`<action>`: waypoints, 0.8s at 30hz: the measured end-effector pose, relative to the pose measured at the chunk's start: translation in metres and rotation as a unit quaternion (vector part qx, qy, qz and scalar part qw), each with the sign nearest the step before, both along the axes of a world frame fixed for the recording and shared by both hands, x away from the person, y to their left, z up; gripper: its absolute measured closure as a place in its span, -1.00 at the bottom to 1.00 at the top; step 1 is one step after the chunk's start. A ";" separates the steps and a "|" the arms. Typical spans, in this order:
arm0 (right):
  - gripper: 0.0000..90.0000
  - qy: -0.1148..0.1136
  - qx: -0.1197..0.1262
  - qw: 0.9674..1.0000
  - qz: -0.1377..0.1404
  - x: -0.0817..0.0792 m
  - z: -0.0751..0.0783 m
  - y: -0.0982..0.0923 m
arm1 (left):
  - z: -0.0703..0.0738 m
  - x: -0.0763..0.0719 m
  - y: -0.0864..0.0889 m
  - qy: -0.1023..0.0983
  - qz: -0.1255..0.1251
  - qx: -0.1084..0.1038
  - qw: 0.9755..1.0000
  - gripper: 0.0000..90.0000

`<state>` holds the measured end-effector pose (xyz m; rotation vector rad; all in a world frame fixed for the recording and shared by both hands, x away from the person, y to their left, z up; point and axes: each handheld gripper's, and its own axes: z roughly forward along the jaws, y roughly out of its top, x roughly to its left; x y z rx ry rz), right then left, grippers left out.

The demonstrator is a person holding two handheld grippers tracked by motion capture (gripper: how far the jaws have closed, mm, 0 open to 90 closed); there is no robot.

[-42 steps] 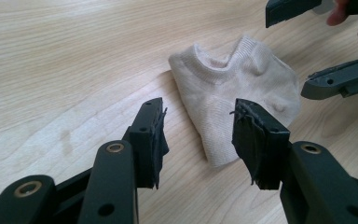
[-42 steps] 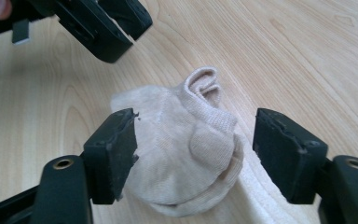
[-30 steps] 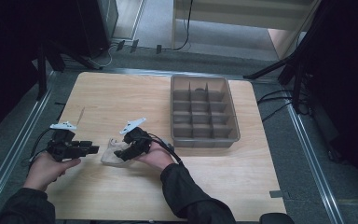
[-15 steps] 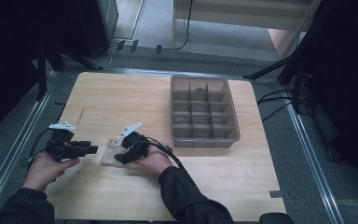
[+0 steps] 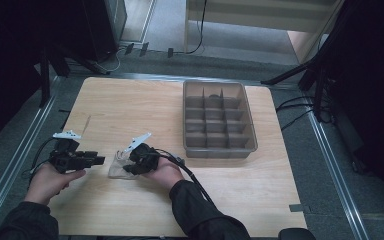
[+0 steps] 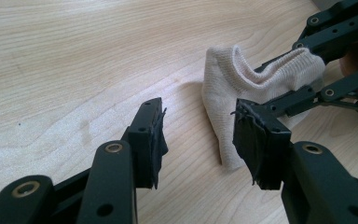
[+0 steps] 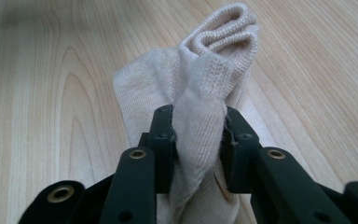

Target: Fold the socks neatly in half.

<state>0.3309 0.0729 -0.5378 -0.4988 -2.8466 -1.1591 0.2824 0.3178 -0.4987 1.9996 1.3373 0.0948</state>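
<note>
Beige sock (image 7: pixel 200 107) lies on the desk (image 5: pixel 145 107), near the front edge, between the two hands and well apart from the divided tray (image 5: pixel 219 119) farther back on the right.

Right gripper (image 5: pixel 130 162): jaws have just been closing, and in the right gripper view the pads pinch a bunched fold of the sock, cuff end rising beyond them. Clenched on the sock.

Left gripper (image 5: pixel 99 160): jaws stand apart with bare wood between them; in the left gripper view the sock (image 6: pixel 242 93) lies just beyond the tips, untouched. Released.

Step in hand, as I judge it: taking hold of the sock, one end secured. Next move likely calls for the left gripper to advance to the free end and close on it, so the sock can be lifted or folded without dragging.
</note>
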 end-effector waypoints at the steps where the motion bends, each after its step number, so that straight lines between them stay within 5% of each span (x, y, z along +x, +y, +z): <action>1: 0.55 0.004 -0.003 1.000 -0.004 0.000 0.001 0.000 | 0.000 0.000 0.000 0.000 0.000 0.000 1.000 0.16; 5: 0.57 0.018 -0.011 1.000 -0.014 0.000 0.005 0.001 | 0.000 0.000 0.001 -0.001 0.003 0.000 1.000 0.16; 24: 0.56 -0.032 -0.005 0.999 -0.041 0.000 0.063 -0.040 | 0.000 0.003 -0.005 0.005 0.007 0.003 1.000 0.08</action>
